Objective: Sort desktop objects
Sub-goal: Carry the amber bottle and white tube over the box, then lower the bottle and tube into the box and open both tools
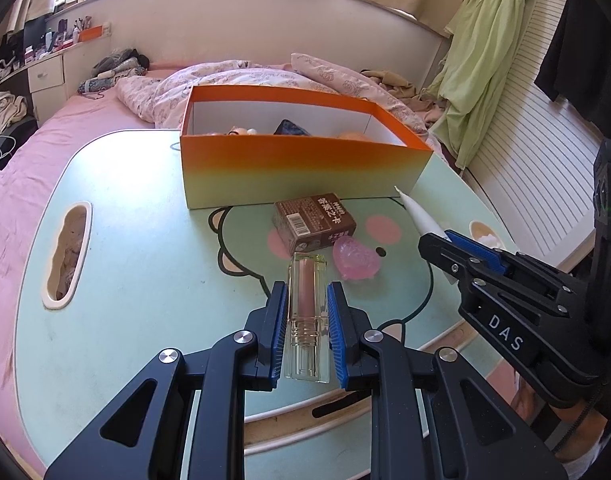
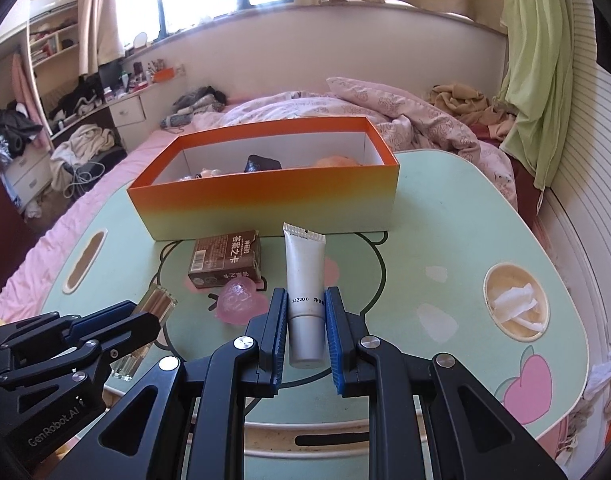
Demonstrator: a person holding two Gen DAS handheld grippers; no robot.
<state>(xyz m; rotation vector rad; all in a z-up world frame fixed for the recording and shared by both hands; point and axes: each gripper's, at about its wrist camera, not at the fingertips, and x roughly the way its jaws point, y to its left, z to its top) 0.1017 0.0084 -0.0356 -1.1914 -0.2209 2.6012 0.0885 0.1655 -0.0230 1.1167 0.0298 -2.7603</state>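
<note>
On the far left of the pale green table [image 1: 117, 208] an oval slot [image 1: 67, 256] is cut through the top. Next along, the left gripper [image 1: 306, 322] has its blue-padded fingers [image 1: 278, 320] closed against the sides of a clear lip gloss tube [image 1: 305, 312], whose far end points toward the box; whether the tube is lifted or resting on the table cannot be told. Ahead of it lies a brown card box [image 1: 313, 220] printed with white characters and a barcode, just in front of the open orange-to-yellow cardboard box [image 1: 301, 168]. That box stands at the back of the table and holds several small things, among them a dark item and a peach-coloured one. A pink translucent heart-shaped piece [image 1: 355, 260] lies just right of the lip gloss tip, close to the brown card box. Further right, the right gripper [image 2: 305, 326] grips a silver-white cream tube [image 2: 305, 288] between its fingers [image 2: 332, 320], the crimped end of the tube pointing toward the orange box. Whether it is clear of the table is not visible. At the far right a round hole [image 2: 515, 304] in the table holds crumpled white tissue [image 2: 515, 306].
</note>
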